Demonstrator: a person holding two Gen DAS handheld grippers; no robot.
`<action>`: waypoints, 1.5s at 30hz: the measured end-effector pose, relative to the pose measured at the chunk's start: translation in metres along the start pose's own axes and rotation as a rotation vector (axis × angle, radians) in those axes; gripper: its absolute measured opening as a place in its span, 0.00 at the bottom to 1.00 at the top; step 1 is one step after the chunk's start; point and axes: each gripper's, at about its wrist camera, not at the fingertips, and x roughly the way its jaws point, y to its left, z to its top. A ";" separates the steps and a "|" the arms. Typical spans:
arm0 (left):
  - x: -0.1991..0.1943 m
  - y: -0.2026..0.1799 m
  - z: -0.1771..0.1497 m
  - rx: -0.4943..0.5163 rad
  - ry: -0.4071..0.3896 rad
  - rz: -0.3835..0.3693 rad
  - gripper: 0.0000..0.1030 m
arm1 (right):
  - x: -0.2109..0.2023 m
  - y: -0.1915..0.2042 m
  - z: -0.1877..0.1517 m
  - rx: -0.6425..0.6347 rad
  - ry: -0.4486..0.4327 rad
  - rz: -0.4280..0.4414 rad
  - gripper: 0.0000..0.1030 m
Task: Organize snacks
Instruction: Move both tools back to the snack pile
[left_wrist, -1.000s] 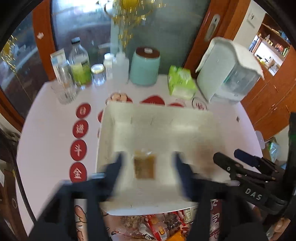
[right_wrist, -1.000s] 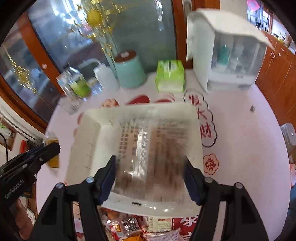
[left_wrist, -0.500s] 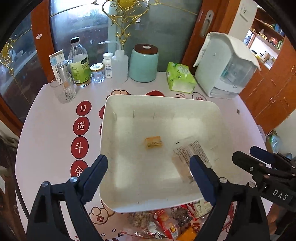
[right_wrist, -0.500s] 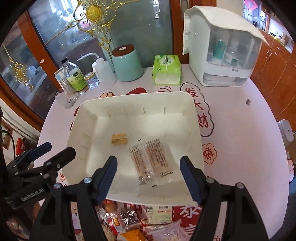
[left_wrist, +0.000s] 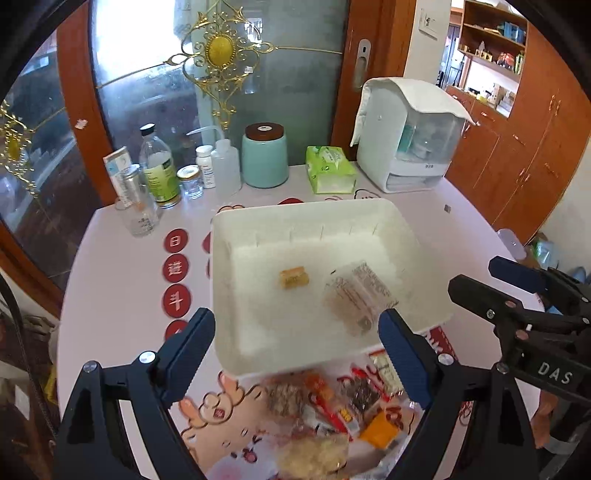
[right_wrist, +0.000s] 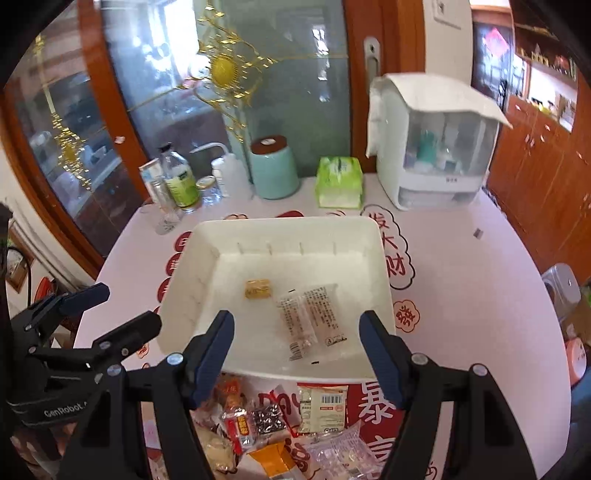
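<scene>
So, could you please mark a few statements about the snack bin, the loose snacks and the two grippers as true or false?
1. The white bin holds a small yellow snack and a clear packet. True.
2. The left gripper is shut on a packet. False: its jaws stand open with nothing between the pads.
3. A pile of loose snacks lies on the table in front of the bin. True.
4. The teal jar sits inside the bin. False: it stands behind it, near the glass door.
5. The right gripper is open and holds nothing. True.
</scene>
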 end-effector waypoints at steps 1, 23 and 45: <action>-0.005 -0.001 -0.004 -0.002 0.002 0.005 0.87 | -0.004 0.001 -0.003 0.000 0.003 0.016 0.69; -0.091 -0.022 -0.139 -0.110 -0.001 0.057 0.87 | -0.102 -0.002 -0.116 -0.113 0.009 0.085 0.69; -0.019 -0.028 -0.274 -0.133 0.253 0.075 0.87 | -0.028 0.001 -0.263 -0.170 0.279 0.147 0.54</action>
